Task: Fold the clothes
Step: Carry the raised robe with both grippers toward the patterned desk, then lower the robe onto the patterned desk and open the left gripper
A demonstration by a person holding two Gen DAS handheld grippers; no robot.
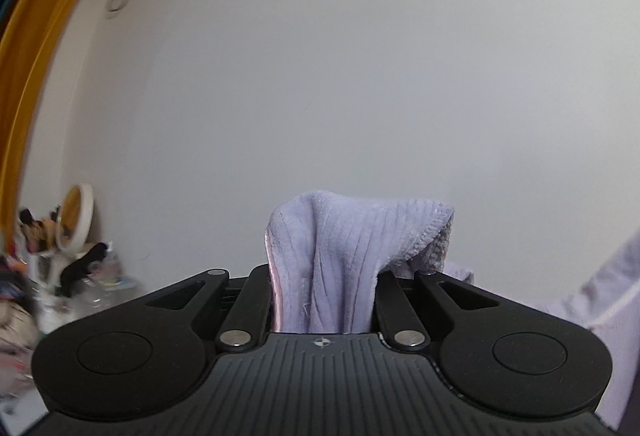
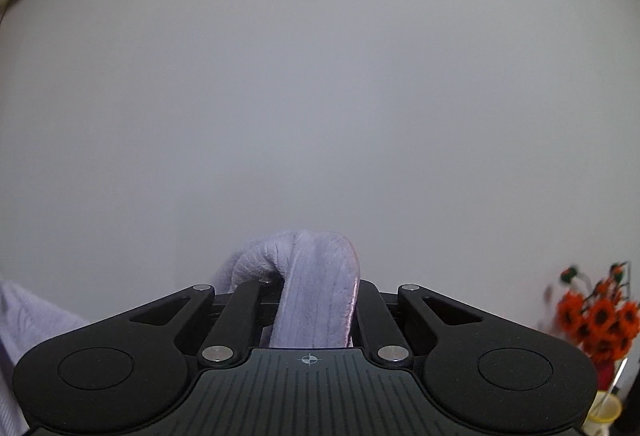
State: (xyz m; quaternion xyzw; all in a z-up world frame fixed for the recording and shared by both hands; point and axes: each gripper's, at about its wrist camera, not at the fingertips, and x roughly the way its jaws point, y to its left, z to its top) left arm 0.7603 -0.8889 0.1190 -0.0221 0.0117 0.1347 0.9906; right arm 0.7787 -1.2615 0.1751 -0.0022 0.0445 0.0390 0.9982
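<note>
A lilac ribbed fleece garment [image 1: 340, 252] bunches up between the jaws of my left gripper [image 1: 324, 296], which is shut on it; a hemmed edge folds over to the right. More of the same cloth [image 1: 612, 296] hangs at the right edge of that view. In the right wrist view another fold of the lilac garment [image 2: 316, 296] rises between the jaws of my right gripper [image 2: 316, 316], also shut on it. A further stretch of the cloth [image 2: 24, 320] hangs at the lower left. Both grippers point level at a plain white wall, and the fingertips are hidden under the fabric.
In the left wrist view an orange curtain [image 1: 36, 36] runs down the left edge, with a round mirror [image 1: 76, 216] and blurred clutter [image 1: 48, 276] below it. In the right wrist view orange artificial flowers [image 2: 596, 320] stand at the lower right above a yellow cup [image 2: 604, 412].
</note>
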